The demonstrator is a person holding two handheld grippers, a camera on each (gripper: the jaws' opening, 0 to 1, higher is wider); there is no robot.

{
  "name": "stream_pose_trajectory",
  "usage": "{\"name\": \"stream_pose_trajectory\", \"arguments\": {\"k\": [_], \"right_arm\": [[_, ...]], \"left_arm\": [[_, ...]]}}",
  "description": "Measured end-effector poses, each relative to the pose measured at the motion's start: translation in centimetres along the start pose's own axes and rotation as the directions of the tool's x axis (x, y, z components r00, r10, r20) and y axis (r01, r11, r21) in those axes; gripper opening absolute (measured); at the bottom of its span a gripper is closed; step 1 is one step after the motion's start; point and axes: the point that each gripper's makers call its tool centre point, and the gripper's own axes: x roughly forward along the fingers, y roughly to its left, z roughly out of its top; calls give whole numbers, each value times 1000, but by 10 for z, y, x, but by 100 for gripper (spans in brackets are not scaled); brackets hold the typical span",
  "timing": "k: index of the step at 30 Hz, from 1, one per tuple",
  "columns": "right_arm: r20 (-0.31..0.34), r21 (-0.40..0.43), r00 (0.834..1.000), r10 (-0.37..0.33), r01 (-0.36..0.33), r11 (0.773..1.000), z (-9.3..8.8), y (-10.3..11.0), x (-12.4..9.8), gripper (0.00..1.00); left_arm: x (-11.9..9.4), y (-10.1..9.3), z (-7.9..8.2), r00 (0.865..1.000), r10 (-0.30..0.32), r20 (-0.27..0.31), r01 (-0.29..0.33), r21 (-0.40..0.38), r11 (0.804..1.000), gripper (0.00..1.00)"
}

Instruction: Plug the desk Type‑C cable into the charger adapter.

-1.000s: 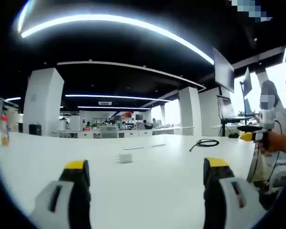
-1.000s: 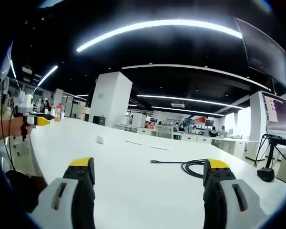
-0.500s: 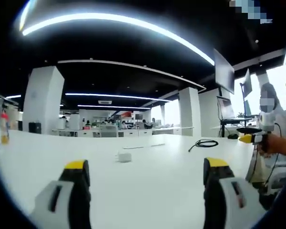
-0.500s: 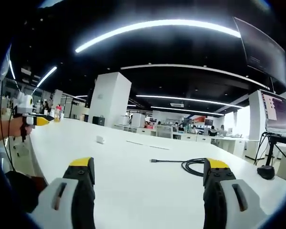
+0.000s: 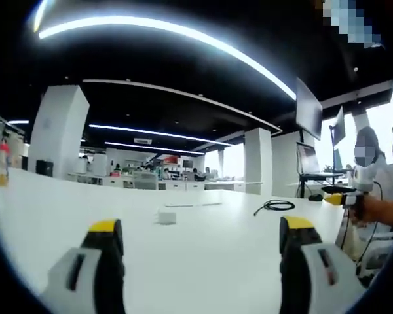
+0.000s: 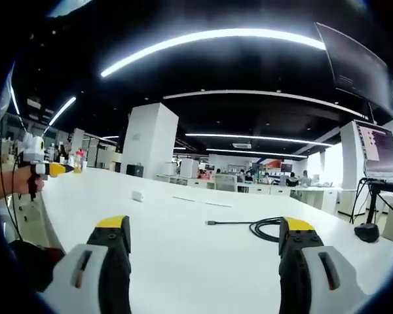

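Both tongs (image 5: 200, 239) (image 6: 203, 239) released, empty. Cable (image 6: 262, 227) looks limp: grip behind plug. Adapter (image 5: 166, 216) light, may slide on counter (image 5: 203, 261).

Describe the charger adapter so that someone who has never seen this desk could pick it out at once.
Start from the long white desk that runs ahead of both grippers. Out on its open surface, well to the left of the coiled black cable in the left gripper view, sits the charger adapter. It is a small white block, pale against the pale desk and squat, unlike the dark looped cable.
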Motion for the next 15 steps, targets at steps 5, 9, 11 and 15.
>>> {"name": "stream_pose_trajectory", "arguments": {"k": [5,9,11,15], "right_arm": [[2,19,1000,-3,3,1000,-1,1,0,95],[-4,15,1000,0,0,1000,-3,3,1,95],[-6,15,1000,1,-1,1000,-3,4,0,95],[2,19,1000,1,-1,1000,-1,4,0,95]], "left_arm": [[-3,3,-4,1000,12,-19,-12,20,1000,100],[-5,3,-4,1000,17,-22,-16,22,1000,100],[-5,3,-4,1000,17,-22,-17,22,1000,100],[-5,4,-5,1000,19,-23,-19,16,1000,100]]}}
